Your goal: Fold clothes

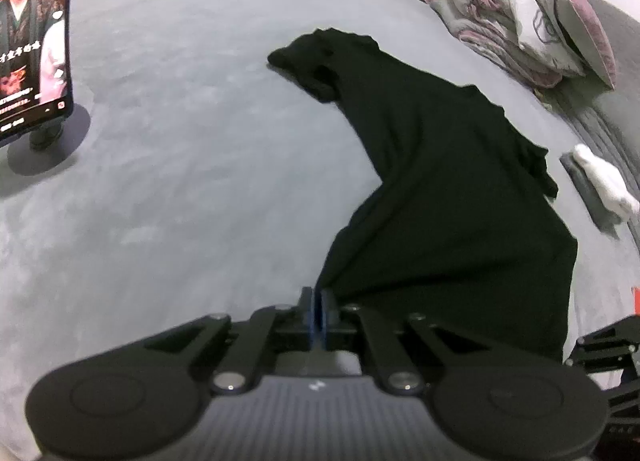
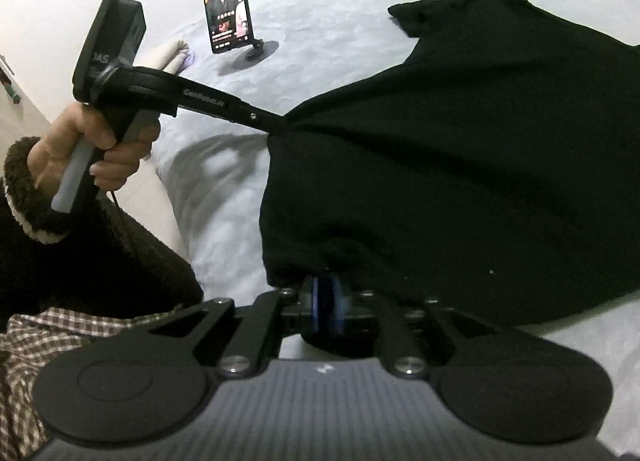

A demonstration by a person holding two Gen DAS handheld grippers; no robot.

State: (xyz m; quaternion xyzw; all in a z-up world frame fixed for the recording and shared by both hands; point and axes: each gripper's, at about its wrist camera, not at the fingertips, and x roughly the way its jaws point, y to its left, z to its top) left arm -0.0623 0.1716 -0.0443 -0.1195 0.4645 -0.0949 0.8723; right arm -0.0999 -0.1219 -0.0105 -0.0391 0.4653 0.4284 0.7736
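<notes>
Black garment (image 1: 448, 189), knit or jersey, spread on the grey bedcover (image 1: 180, 181) ahead of both sets of jaws; near hem lifted at two corners, evidently to keep the cloth taut for a fold. Left gripper (image 1: 319, 303): jaws narrow, pinching the hem's left corner. Right gripper (image 2: 326, 301): jaws narrow, hem edge between the blue pads, grip apparently light. Beyond the garment, clear of the fold: phone on stand (image 2: 226, 5), pillows (image 1: 532, 21), white glove (image 1: 600, 181).
</notes>
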